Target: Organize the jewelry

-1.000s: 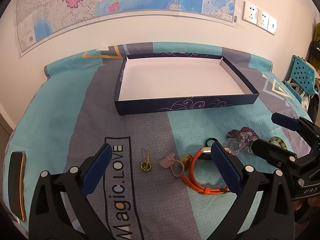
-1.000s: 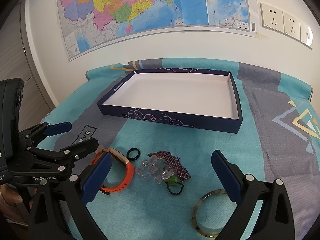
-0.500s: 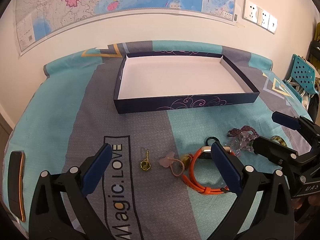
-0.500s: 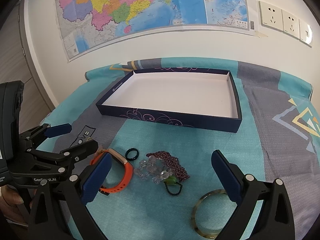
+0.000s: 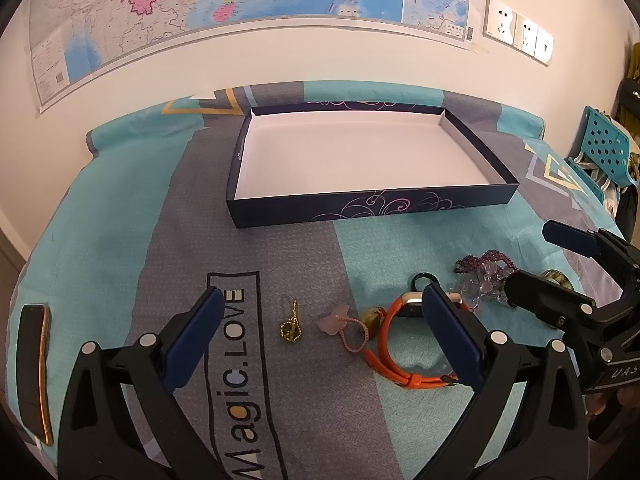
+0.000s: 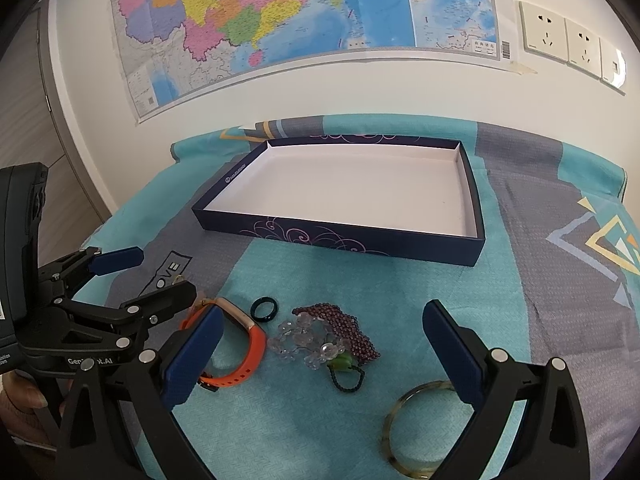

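Note:
Loose jewelry lies on the patterned cloth in front of an empty dark-blue box (image 5: 400, 212) (image 6: 340, 242). My left gripper (image 5: 324, 328) is open over a gold pendant (image 5: 291, 322) and a pink charm on a cord (image 5: 340, 322), with an orange watch band (image 5: 400, 376) (image 6: 244, 368) by its right finger. My right gripper (image 6: 324, 344) is open above clear crystal beads (image 6: 300, 340), a purple bead bracelet (image 6: 356, 336) and a green charm on a black cord (image 6: 344, 366). A dark ring (image 6: 264, 309) and a pale bangle (image 6: 404, 440) lie nearby. Each gripper shows in the other's view, holding nothing.
A phone (image 5: 34, 368) lies at the cloth's left edge. A teal chair (image 5: 604, 148) stands off the right side. A wall with a map (image 6: 304, 20) and sockets (image 6: 568, 44) runs behind the box. A person's hand (image 6: 24, 396) holds the left gripper.
Both views drift only a little. Nothing on the cloth has moved, and both grippers stay open.

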`<state>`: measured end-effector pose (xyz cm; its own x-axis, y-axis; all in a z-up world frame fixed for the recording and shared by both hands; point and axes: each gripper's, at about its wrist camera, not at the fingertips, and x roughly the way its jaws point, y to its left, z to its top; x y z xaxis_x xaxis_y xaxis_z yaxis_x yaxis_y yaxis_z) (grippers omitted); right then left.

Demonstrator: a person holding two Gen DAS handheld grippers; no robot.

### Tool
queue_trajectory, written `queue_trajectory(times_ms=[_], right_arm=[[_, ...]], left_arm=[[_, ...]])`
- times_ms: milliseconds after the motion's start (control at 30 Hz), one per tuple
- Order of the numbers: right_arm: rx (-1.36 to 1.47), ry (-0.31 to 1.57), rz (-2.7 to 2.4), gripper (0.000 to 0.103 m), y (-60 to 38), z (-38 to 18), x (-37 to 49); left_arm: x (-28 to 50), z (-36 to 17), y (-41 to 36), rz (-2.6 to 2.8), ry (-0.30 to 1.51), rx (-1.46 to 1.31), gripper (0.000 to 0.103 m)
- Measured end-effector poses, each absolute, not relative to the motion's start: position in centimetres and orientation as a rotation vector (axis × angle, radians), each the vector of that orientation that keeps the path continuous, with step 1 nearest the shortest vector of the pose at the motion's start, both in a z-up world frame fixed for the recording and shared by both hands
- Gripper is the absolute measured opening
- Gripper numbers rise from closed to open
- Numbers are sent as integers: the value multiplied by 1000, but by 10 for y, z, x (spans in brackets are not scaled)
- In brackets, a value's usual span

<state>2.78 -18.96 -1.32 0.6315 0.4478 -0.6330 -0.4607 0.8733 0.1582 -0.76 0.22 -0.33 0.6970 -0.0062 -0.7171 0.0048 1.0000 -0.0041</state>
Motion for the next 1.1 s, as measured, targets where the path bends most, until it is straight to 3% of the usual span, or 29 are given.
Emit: queue_trajectory(times_ms=[1100], right_arm=[[-13,725,522,96,-192,-16,25]], left_arm=[[-10,-6,-1,-38,818,-2,97]])
